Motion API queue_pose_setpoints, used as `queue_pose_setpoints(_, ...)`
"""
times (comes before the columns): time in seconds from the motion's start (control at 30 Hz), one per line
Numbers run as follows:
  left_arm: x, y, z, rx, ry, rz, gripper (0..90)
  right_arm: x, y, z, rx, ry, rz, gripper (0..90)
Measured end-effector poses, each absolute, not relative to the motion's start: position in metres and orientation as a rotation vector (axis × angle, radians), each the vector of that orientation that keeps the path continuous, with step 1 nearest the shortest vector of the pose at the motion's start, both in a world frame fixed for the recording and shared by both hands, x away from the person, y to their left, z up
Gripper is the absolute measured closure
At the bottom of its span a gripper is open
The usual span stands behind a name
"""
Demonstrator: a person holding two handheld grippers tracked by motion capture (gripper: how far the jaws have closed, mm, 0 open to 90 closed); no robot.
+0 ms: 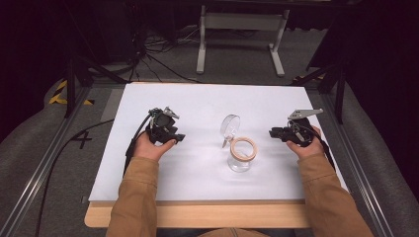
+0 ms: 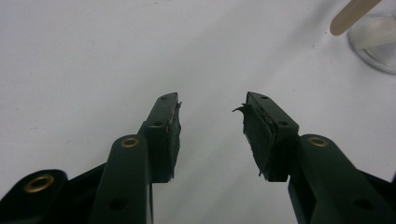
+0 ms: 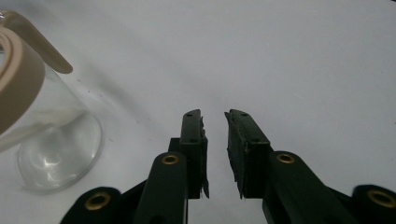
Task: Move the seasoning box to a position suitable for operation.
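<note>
the left gripper (image 1: pixel 168 129) sits on the left half of the white table (image 1: pixel 148 177), aimed toward the middle. between the two grippers stands a clear glass jar (image 1: pixel 240 159) with a tan ring around its mouth (image 1: pixel 244 148) and its glass lid (image 1: pixel 230 126) tipped open behind it. the right gripper (image 1: pixel 279 132) hovers just right of the jar, pointing at it.

the likely risk is the jar: it looks light and tall, with the lid hanging off one side, so a sideways nudge from either gripper could tip it or slide it, and smooth glass may slip between the worn pads.

in the left gripper view its jaws stand wide apart, released and empty, over bare table. in the right gripper view the jaws are parted only narrowly, holding nothing, with the jar near but untouched.
</note>
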State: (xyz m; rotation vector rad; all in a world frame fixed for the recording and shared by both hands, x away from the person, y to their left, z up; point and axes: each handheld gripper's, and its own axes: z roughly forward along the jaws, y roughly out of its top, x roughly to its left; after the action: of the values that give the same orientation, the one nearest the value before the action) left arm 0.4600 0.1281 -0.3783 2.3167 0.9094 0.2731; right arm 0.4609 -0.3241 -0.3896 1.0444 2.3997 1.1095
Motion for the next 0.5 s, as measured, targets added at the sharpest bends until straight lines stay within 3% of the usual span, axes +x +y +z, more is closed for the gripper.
queue_pose_setpoints(0.5,0.446,0.117,-0.355,2.274,0.813,0.229,54.7,0.453,-0.305,-0.38,0.977,2.528,1.153,82.6)
